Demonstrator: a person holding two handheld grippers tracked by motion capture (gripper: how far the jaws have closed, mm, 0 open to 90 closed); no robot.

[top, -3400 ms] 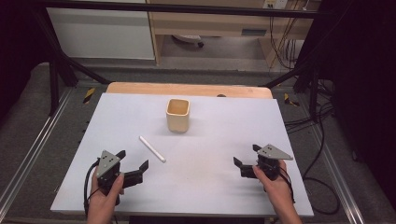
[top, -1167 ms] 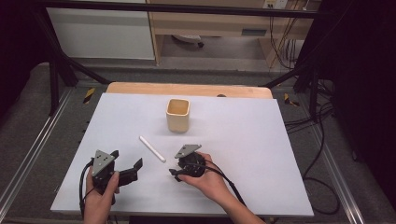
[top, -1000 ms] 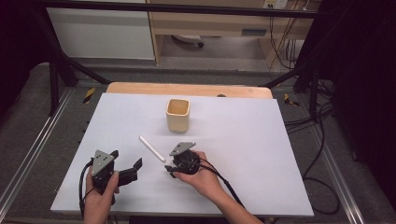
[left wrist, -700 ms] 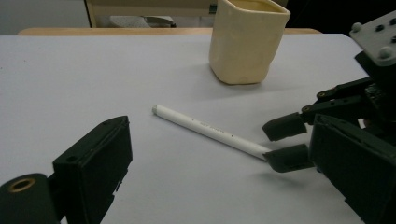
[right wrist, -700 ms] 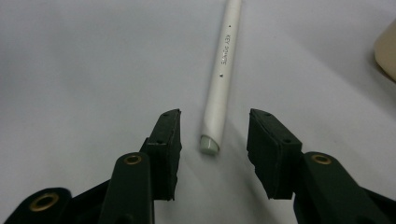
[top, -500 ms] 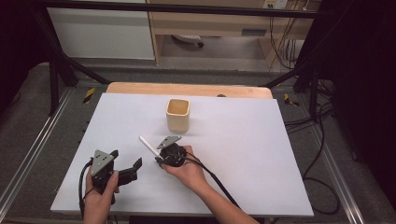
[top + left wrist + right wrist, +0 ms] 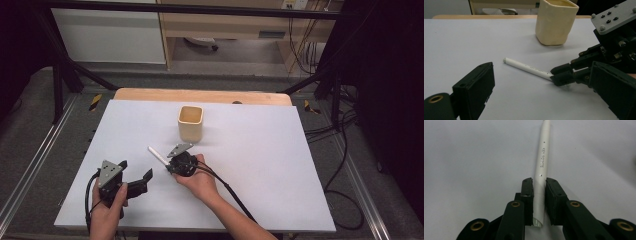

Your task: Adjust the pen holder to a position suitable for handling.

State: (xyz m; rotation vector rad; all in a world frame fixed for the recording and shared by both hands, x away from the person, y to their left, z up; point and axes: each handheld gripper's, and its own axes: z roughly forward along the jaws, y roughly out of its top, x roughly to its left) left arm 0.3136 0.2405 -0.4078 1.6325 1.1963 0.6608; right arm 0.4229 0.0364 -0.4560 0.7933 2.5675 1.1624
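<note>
— Between the two black jaws of the right gripper (image 7: 539,202), what is there?

— A slim white plastic tube (image 7: 541,172), pinched at its near end. The jaws have just been closing, and their pads now press on it from both sides. The tube lies flat on the pale grey table top (image 7: 280,165) and runs straight ahead, its long axis in line with the gripper's own reach.

— And seen from above?

— The right gripper (image 7: 175,162) sits at the tube's lower end, and the tube (image 7: 156,154) points away up and to the left. A cream square-sided ceramic cup (image 7: 190,123) stands upright just beyond, apart from both, further up the table.

— So which way for the next move?

— I judge the cup lies ahead and a little to the right of the grip, so the tube would need lifting and tipping upright to go in.

— The other hand?

— The left gripper (image 7: 135,184) rests near the table's front edge with its jaws spread and nothing between them, farther from the cup.
</note>
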